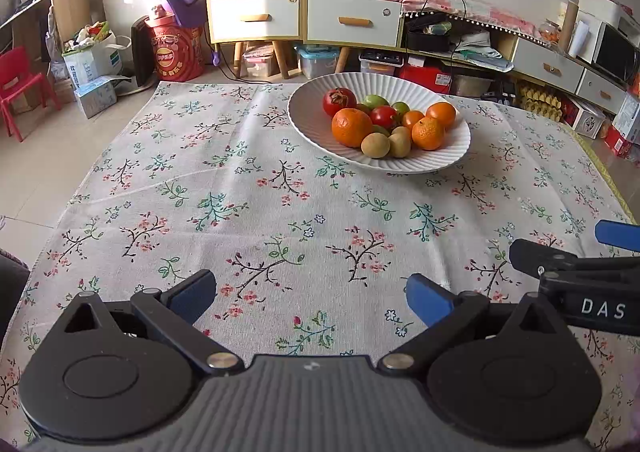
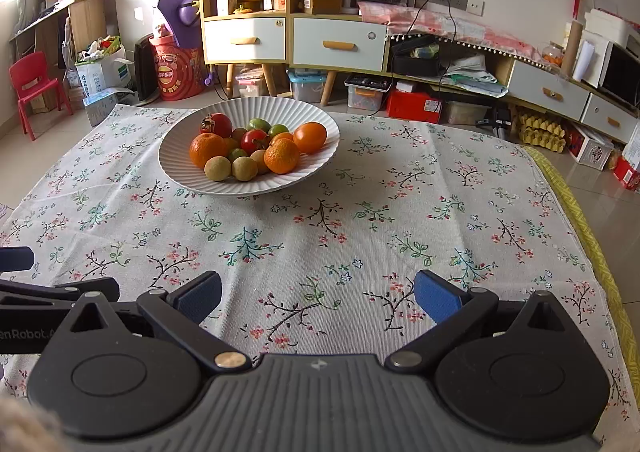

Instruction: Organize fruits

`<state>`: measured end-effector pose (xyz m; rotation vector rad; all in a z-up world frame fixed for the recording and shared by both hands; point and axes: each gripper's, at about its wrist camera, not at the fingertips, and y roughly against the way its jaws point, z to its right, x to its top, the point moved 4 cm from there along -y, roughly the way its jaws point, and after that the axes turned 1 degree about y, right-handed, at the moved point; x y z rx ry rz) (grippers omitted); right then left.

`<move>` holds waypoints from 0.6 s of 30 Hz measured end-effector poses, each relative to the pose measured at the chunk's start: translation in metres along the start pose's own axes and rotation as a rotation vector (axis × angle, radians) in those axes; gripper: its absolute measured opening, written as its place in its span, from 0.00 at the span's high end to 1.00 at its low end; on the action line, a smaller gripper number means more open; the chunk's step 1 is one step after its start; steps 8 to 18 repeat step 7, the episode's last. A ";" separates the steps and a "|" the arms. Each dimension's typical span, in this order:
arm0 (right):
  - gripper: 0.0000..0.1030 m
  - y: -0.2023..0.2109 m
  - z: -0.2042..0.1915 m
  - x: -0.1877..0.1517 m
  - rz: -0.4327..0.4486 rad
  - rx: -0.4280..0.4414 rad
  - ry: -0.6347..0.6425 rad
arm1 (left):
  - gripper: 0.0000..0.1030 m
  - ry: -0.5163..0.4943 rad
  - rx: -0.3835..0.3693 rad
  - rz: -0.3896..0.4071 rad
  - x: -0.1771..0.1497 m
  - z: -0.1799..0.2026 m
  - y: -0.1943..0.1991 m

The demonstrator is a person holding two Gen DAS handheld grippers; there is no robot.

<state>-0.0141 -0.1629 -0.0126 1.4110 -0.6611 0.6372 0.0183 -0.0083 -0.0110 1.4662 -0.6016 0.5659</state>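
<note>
Both grippers hover low over the floral tablecloth (image 1: 280, 203), side by side and level, each with jaws spread wide and holding nothing. From the left gripper (image 1: 312, 298) the white ribbed bowl (image 1: 308, 119) lies at one o'clock; from the right gripper (image 2: 318, 298) at eleven. It holds four oranges (image 1: 351, 127), two red tomatoes (image 1: 339, 101), several small green fruits and two brownish kiwis (image 1: 375, 145).
</note>
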 end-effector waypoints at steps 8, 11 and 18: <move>0.00 0.000 0.000 0.000 0.000 0.001 0.000 | 0.01 -0.009 0.012 0.006 0.001 0.000 0.000; 0.00 0.000 0.000 0.000 0.000 0.001 0.000 | 0.01 -0.009 0.012 0.006 0.001 0.000 0.000; 0.00 0.000 0.000 0.000 0.000 0.001 0.000 | 0.01 -0.009 0.012 0.006 0.001 0.000 0.000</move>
